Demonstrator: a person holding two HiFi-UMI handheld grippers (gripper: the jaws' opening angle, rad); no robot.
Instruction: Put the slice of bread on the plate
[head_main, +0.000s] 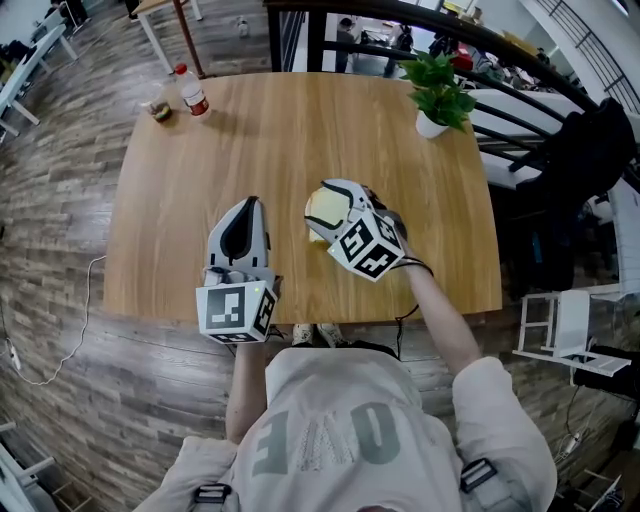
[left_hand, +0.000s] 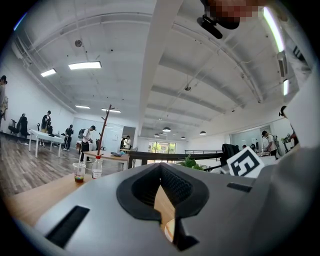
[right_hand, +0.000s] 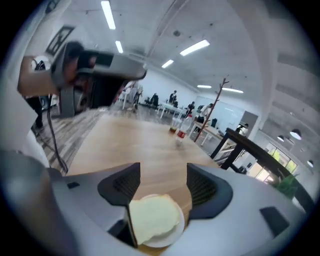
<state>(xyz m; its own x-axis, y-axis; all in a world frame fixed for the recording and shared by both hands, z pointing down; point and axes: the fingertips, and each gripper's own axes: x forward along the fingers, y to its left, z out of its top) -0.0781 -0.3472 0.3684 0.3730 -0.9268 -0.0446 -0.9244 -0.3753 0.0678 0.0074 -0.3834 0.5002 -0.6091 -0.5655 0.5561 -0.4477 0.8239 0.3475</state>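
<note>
The slice of bread (right_hand: 152, 217) is pale cream all over, flat and roughly round with a slightly uneven edge, and no darker crust can be made out on it. It lies on the plate (right_hand: 174, 238), a small white round one, and covers most of it, so that only a crescent of white rim shows along one side. The plate sits on the wooden worktop (head_main: 300, 130), towards the edge nearest the person. Directly above the plate hangs the right gripper (right_hand: 163, 172), tilted down at it, its two dark ribbed jaws spread wide and released. The bread shows in the gap between them but lower down, and neither pad touches it. One edge of the slice is hidden behind a jaw. Just beside the plate, on the person's left, the left gripper (head_main: 248, 205) is held level over the worktop with its jaws clenched together on nothing, their tips meeting. Well away from the plate, at the worktop's far left corner, stand a bottle (head_main: 190, 90) with a red cap and a clear cup (head_main: 160, 108). A potted plant (head_main: 437, 95) stands near the far right corner.
</note>
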